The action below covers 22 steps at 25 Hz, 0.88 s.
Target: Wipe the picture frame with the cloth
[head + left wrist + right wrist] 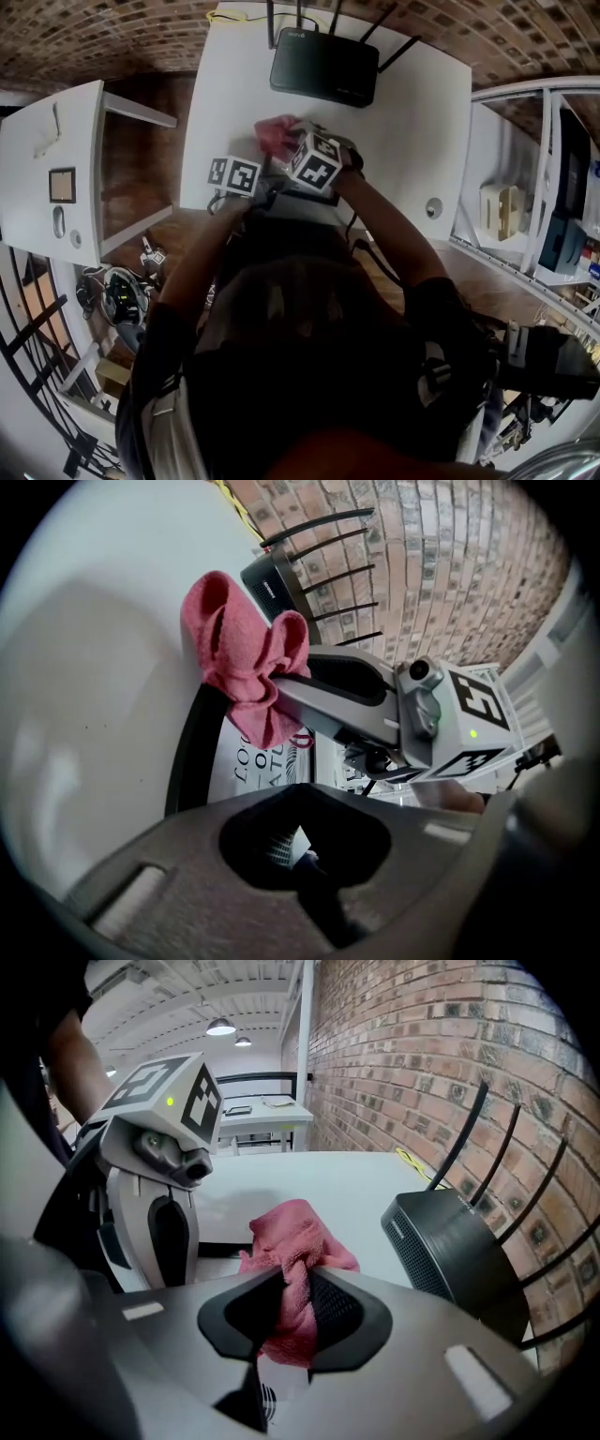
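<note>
A black-edged picture frame (187, 752) with a printed sheet lies on the white table (412, 122). In the head view the grippers and arms mostly hide it. My right gripper (291, 1307) is shut on a bunched pink cloth (291, 1232), which it presses down on the frame's far end. The left gripper view shows the cloth (248, 658) at the tips of the right gripper (277, 691). My left gripper (300, 855) is closed low at the frame's near edge, which runs in between its jaws. The two marker cubes sit side by side in the head view, near the table's front.
A black router (323, 66) with several antennas stands at the table's back, close behind the cloth. A brick wall rises beyond it. A second white table (56, 178) stands to the left, and shelving with boxes (553, 234) to the right.
</note>
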Motion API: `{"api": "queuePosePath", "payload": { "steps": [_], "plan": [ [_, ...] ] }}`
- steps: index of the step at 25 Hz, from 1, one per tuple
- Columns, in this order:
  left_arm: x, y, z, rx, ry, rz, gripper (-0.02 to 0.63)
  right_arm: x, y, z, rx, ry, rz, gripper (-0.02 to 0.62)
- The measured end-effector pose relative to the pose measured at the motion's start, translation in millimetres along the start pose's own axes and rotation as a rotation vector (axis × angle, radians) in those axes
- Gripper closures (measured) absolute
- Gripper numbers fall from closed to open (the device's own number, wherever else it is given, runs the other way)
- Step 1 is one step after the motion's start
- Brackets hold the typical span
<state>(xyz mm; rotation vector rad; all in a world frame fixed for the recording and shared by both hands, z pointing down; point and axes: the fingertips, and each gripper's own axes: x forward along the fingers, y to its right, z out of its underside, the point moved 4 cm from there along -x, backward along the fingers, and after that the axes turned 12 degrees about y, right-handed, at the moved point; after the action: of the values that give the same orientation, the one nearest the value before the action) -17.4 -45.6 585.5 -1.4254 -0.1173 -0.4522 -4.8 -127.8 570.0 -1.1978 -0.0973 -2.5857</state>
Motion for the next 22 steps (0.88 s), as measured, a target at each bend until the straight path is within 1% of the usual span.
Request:
{"api": "queuePosePath", "payload": {
  "steps": [7, 11, 22],
  "plan": [
    [0.4, 0.4, 0.9, 0.012, -0.012, -0.011, 0.604, -14.7, 0.0, 17.4, -0.008, -0.029, 0.019, 0.517],
    [0.1, 0.0, 0.8, 0.008, 0.005, -0.011, 0.604, -25.8, 2.0, 29.7, 0.018, -0.030, 0.035, 0.517],
    [-0.9, -0.2, 0.2, 0.012, 0.011, -0.018, 0.604, -61.3, 6.3, 67.6, 0.081, -0.039, 0.115, 0.517]
  ]
}}
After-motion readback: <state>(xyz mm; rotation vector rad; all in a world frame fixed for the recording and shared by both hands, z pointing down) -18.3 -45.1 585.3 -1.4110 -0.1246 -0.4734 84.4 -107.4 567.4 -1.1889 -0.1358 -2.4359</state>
